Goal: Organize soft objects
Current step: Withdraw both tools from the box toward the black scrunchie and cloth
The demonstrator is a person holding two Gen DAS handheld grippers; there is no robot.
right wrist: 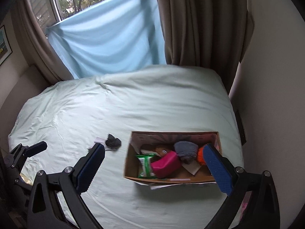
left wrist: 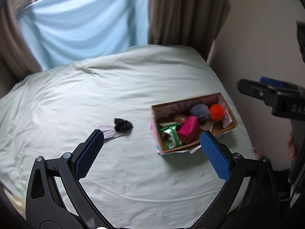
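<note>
A cardboard box (left wrist: 231,114) (right wrist: 127,164) sits on the pale green bed. It holds an orange pompom (left wrist: 217,112) (right wrist: 200,155), a grey soft ball (left wrist: 199,110) (right wrist: 185,148), a pink pouch (left wrist: 187,128) (right wrist: 165,164) and a green packet (left wrist: 171,136) (right wrist: 145,164). A black fuzzy object (left wrist: 123,125) (right wrist: 113,142) lies on a pale card left of the box. My left gripper (left wrist: 152,148) is open and empty above the bed. My right gripper (right wrist: 154,168) is open and empty above the box; it also shows in the left wrist view (left wrist: 266,93).
The bed (left wrist: 95,95) (right wrist: 133,105) fills both views, with a wall on the right. A light blue sheet (left wrist: 82,24) (right wrist: 106,38) hangs over the window, flanked by brown curtains (left wrist: 183,13) (right wrist: 202,22). The left gripper shows in the right wrist view (right wrist: 32,148).
</note>
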